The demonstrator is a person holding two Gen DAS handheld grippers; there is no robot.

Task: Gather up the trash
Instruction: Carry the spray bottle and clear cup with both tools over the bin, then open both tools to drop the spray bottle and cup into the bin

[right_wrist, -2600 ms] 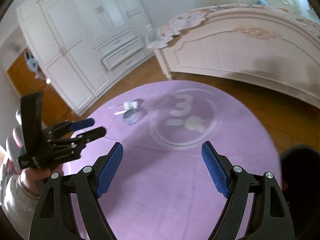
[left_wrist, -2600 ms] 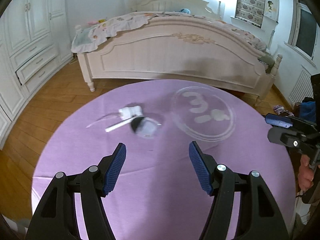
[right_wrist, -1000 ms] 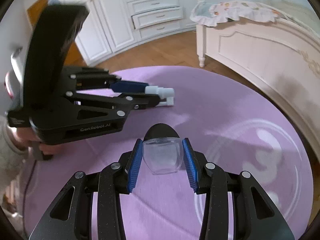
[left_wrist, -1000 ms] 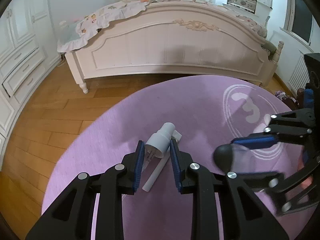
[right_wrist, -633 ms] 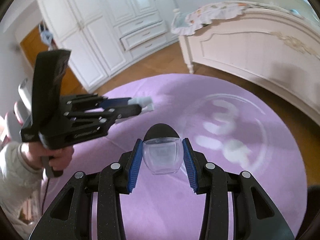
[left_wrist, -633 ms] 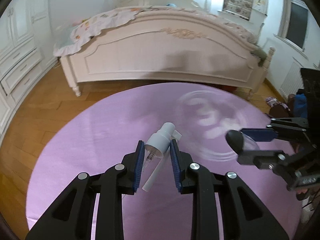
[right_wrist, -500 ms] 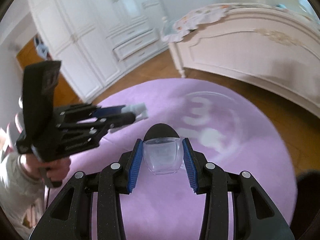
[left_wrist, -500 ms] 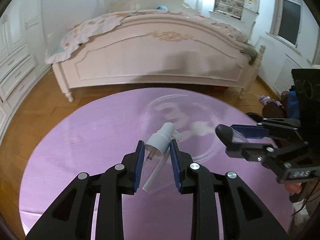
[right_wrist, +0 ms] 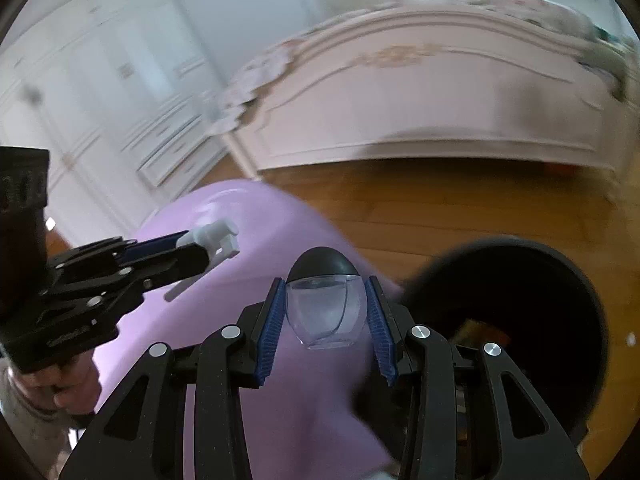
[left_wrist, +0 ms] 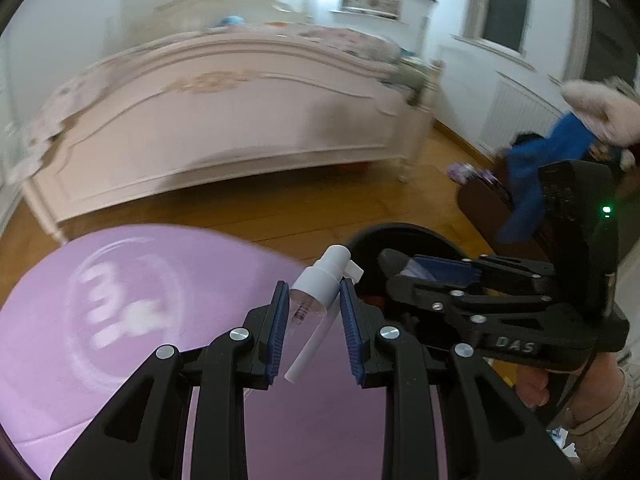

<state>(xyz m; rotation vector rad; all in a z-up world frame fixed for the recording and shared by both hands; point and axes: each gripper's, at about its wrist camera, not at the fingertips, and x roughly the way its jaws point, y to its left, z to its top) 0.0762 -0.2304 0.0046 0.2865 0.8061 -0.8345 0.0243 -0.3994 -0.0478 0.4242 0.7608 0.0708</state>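
Observation:
My left gripper (left_wrist: 313,296) is shut on a white spray-pump head with a clear neck and a dip tube (left_wrist: 318,292), held up over the right edge of the purple round rug (left_wrist: 120,320). My right gripper (right_wrist: 325,304) is shut on a clear rounded bottle with a black cap (right_wrist: 325,308). A black round bin (right_wrist: 532,320) stands on the wood floor just right of the rug; the bottle hangs a little left of its rim. In the left wrist view the right gripper (left_wrist: 404,268) points at the bin (left_wrist: 400,240). In the right wrist view the left gripper (right_wrist: 208,248) shows at the left with the pump head (right_wrist: 216,238).
A cream bed (left_wrist: 224,120) stands beyond the rug across wood floor (right_wrist: 440,208). White wardrobes with drawers (right_wrist: 120,92) line the left wall. A dark chair with blue cloth (left_wrist: 552,152) and a radiator (left_wrist: 516,116) stand at the right. A person's hands hold both grippers.
Both grippers, still holding the pump head and the bottle, have swung right, from over the rug's middle to its right edge. The black bin has come into view.

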